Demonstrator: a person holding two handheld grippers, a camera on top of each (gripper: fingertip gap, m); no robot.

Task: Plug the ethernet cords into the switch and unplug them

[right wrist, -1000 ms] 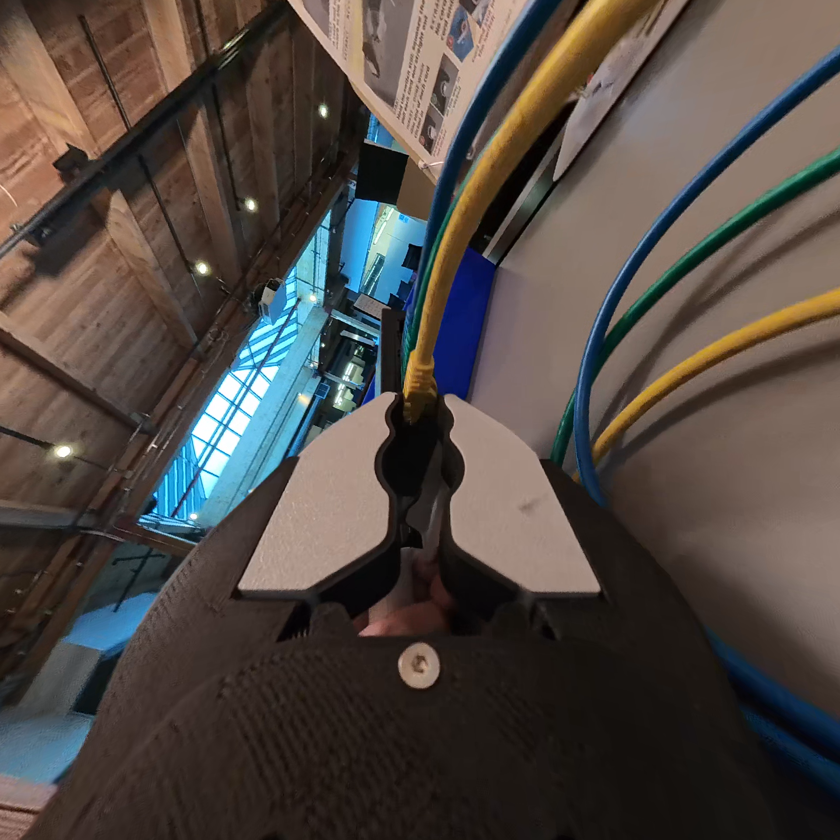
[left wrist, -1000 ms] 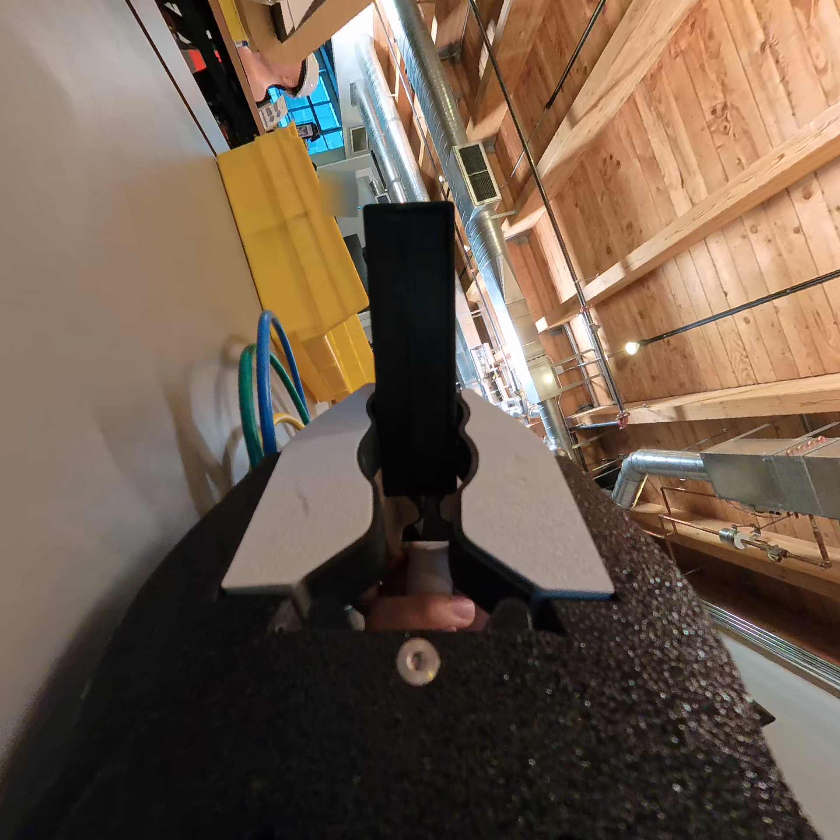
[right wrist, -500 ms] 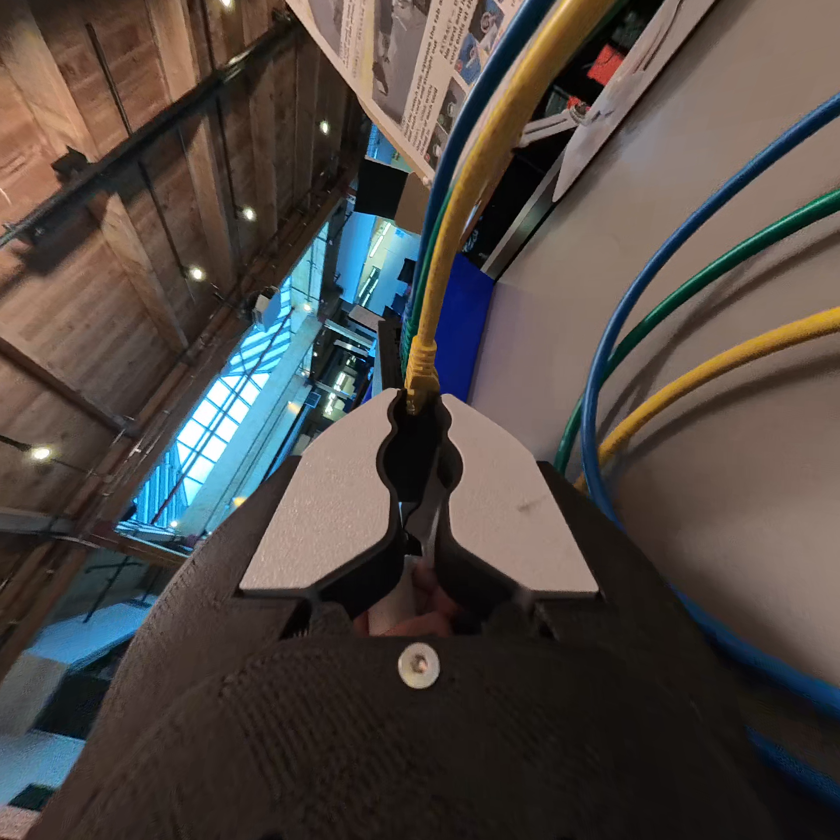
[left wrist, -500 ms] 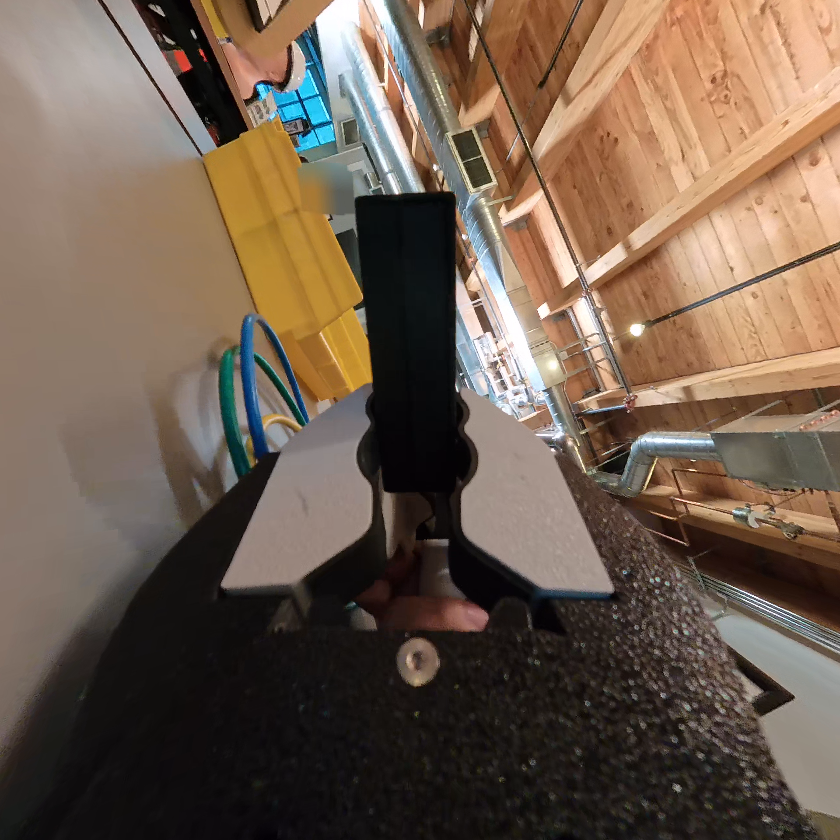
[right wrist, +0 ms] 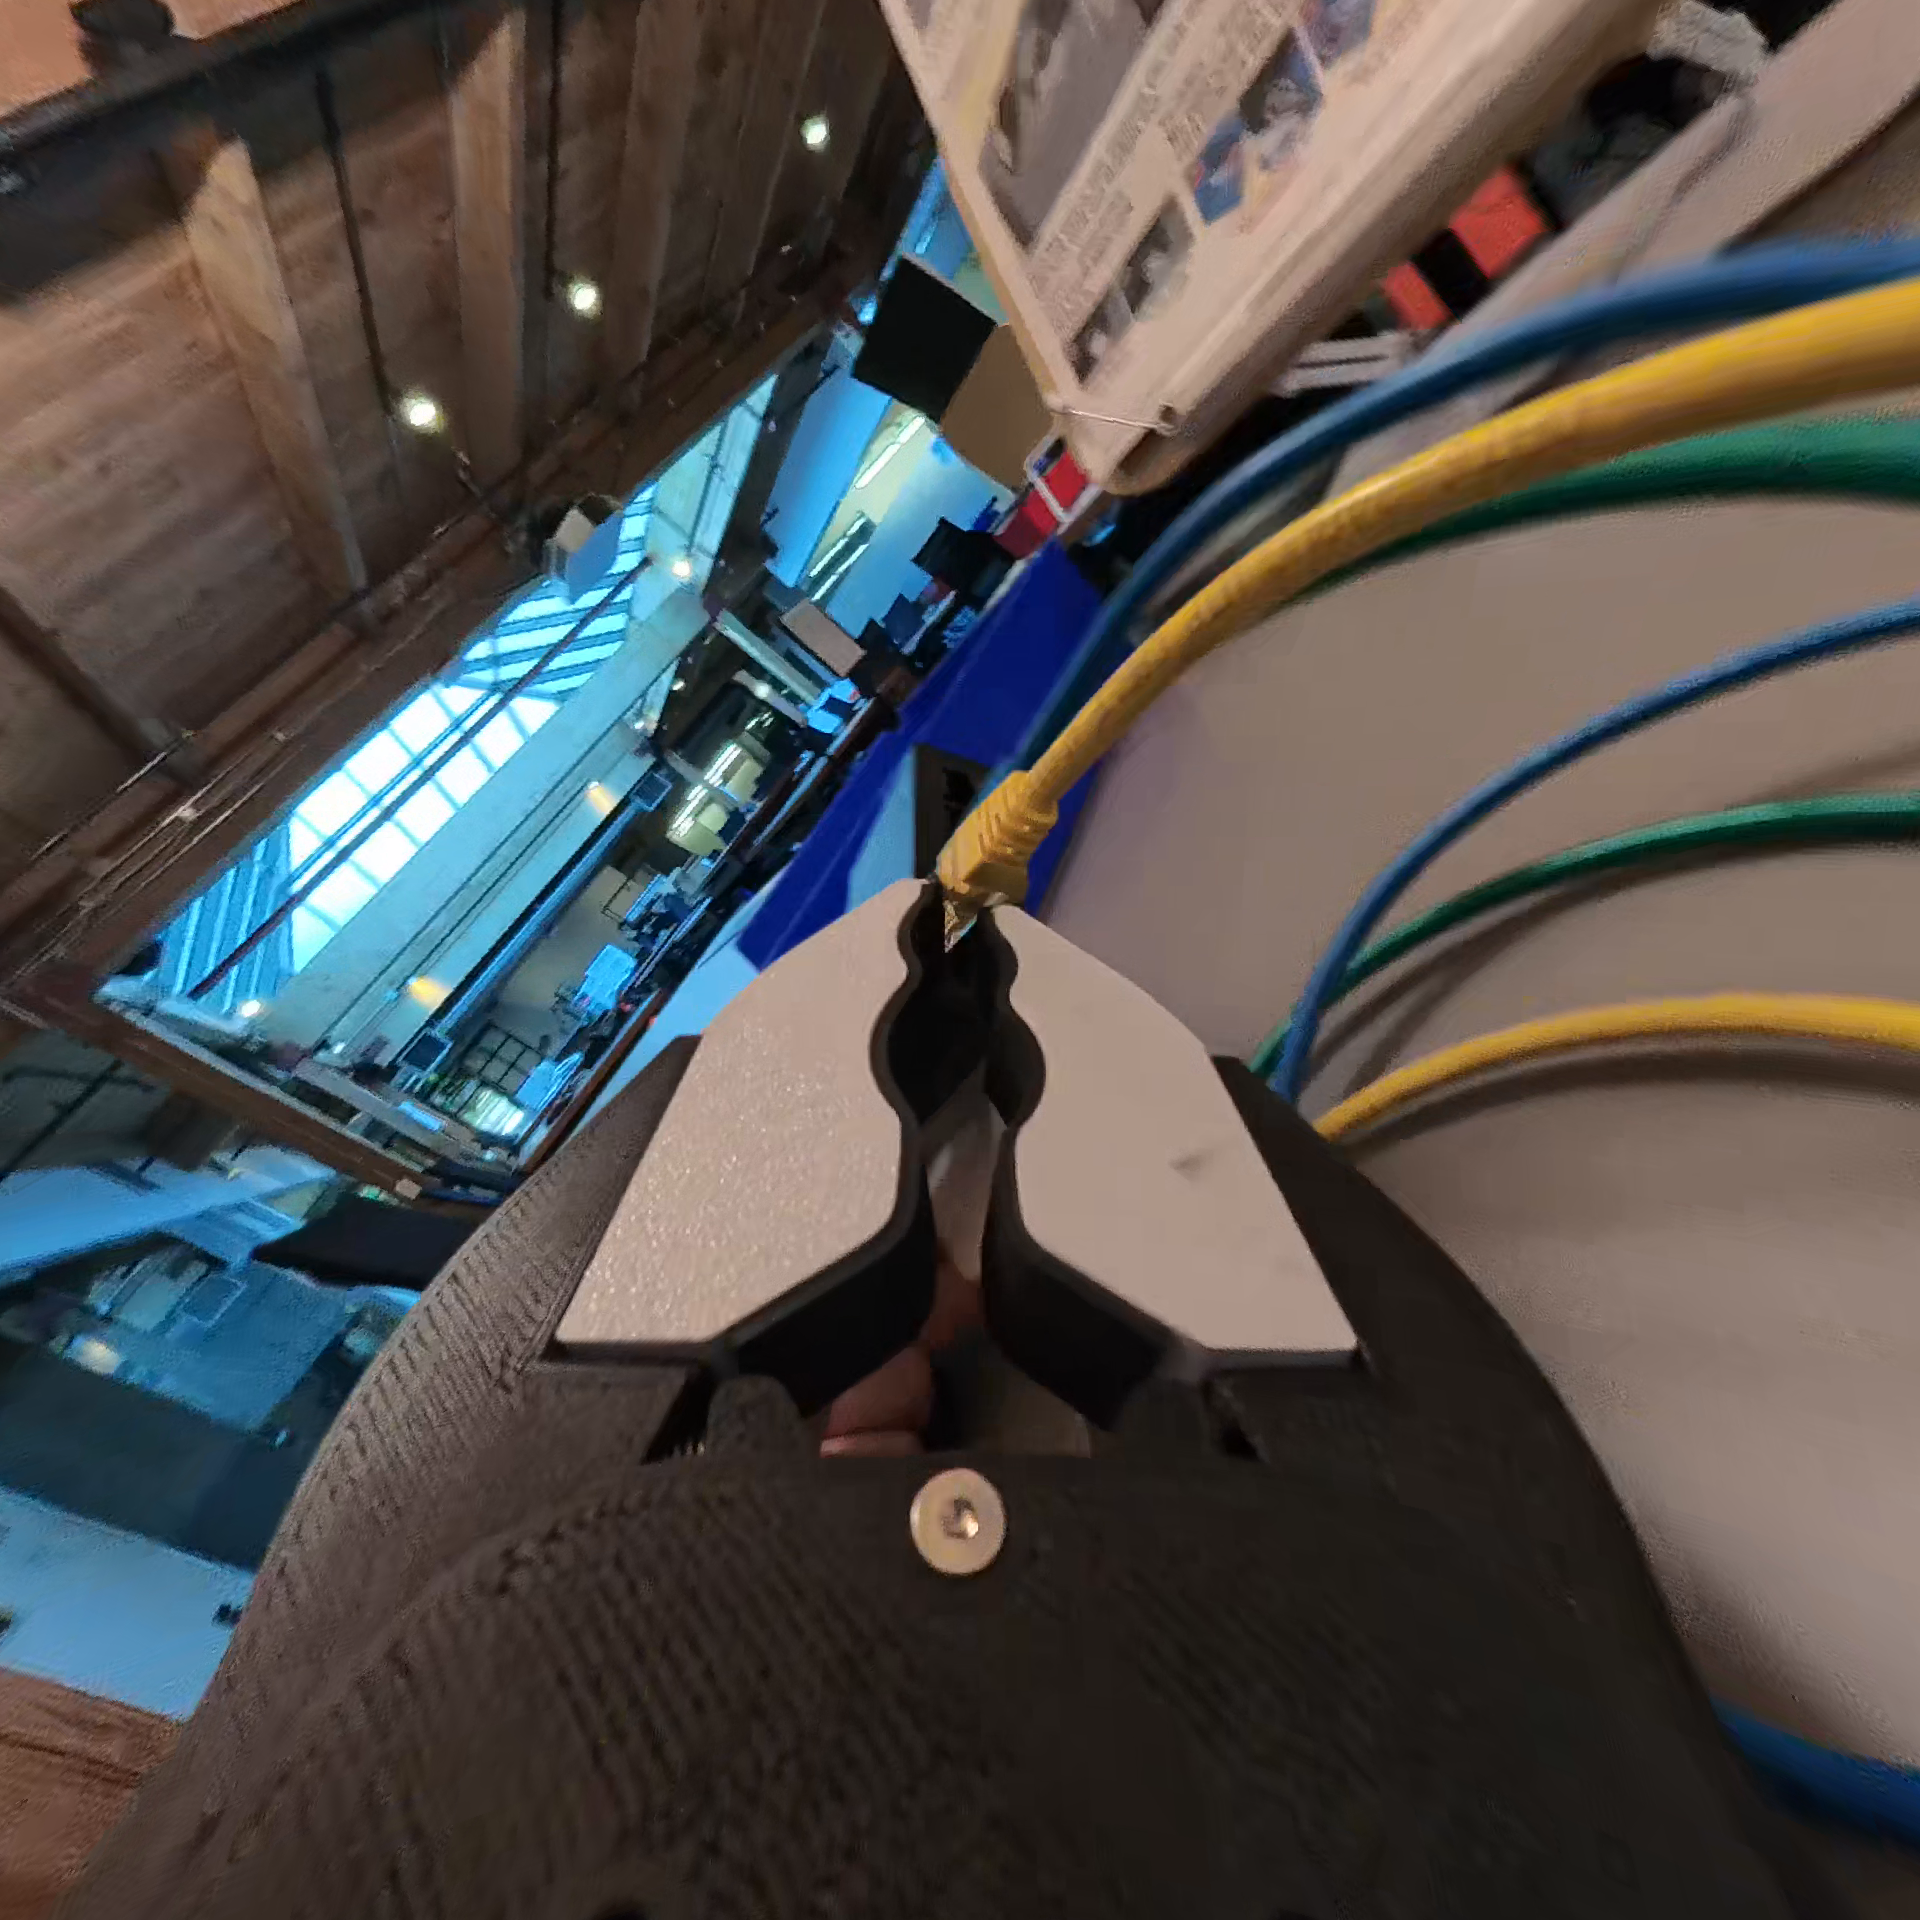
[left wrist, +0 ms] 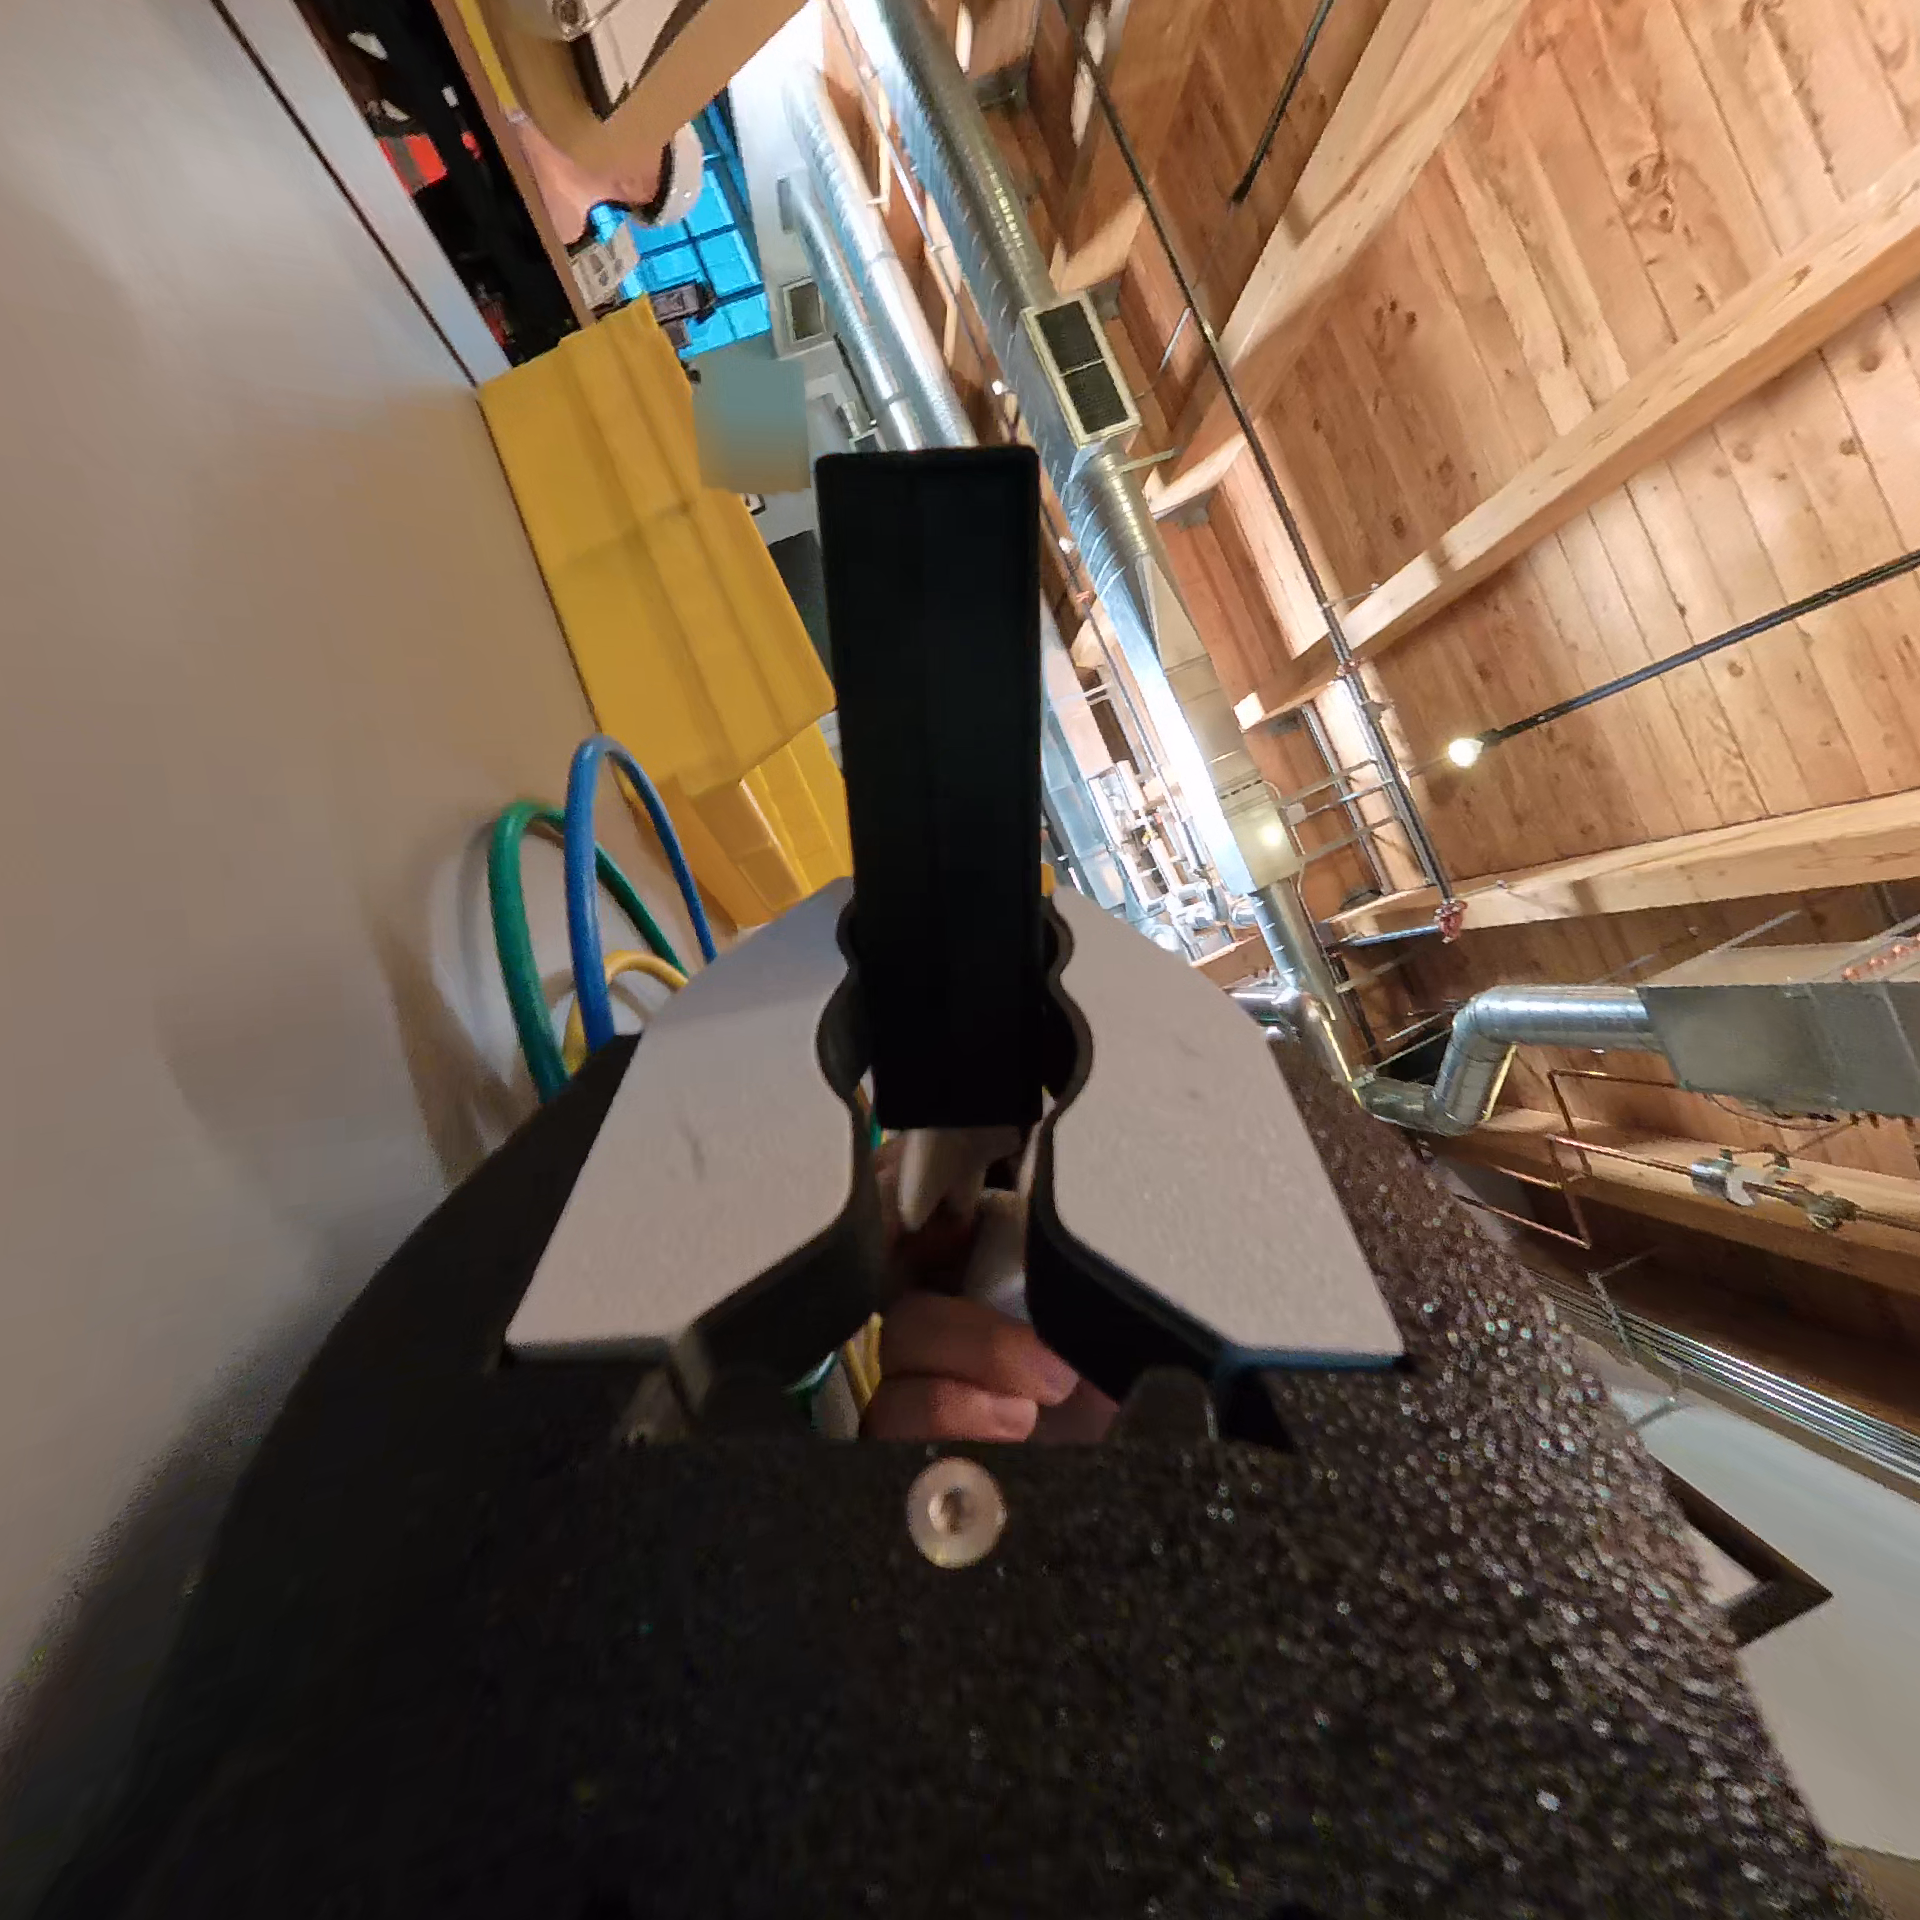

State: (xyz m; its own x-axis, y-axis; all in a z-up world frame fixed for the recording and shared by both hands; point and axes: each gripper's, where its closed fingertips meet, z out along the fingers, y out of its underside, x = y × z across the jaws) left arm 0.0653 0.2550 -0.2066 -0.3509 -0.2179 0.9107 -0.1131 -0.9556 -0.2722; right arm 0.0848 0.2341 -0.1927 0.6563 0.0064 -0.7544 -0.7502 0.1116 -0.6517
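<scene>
My left gripper (left wrist: 948, 935) is shut on the black switch (left wrist: 930, 769), a long black box standing up out of the jaws. Its ports are hidden from this view. Blue (left wrist: 592, 883), green (left wrist: 509, 935) and yellow (left wrist: 623, 971) ethernet cords loop on the pale table to its left. My right gripper (right wrist: 961, 920) is shut on the plug of a yellow ethernet cord (right wrist: 997, 836), which sticks out past the fingertips and arcs up to the right. A black corner of the switch (right wrist: 940, 795) shows just beyond the plug.
A yellow bin (left wrist: 644, 623) stands on the table behind the cords. A blue bin (right wrist: 997, 696) and a printed sheet (right wrist: 1195, 187) lie beyond the right gripper. More blue (right wrist: 1558, 769), green (right wrist: 1621, 852) and yellow (right wrist: 1621, 1029) cords cross the grey table (right wrist: 1558, 1299).
My right gripper has swung, so the yellow cord now bends off to the right and its plug sits farther out at the fingertips. The left gripper still holds the switch, shifted slightly.
</scene>
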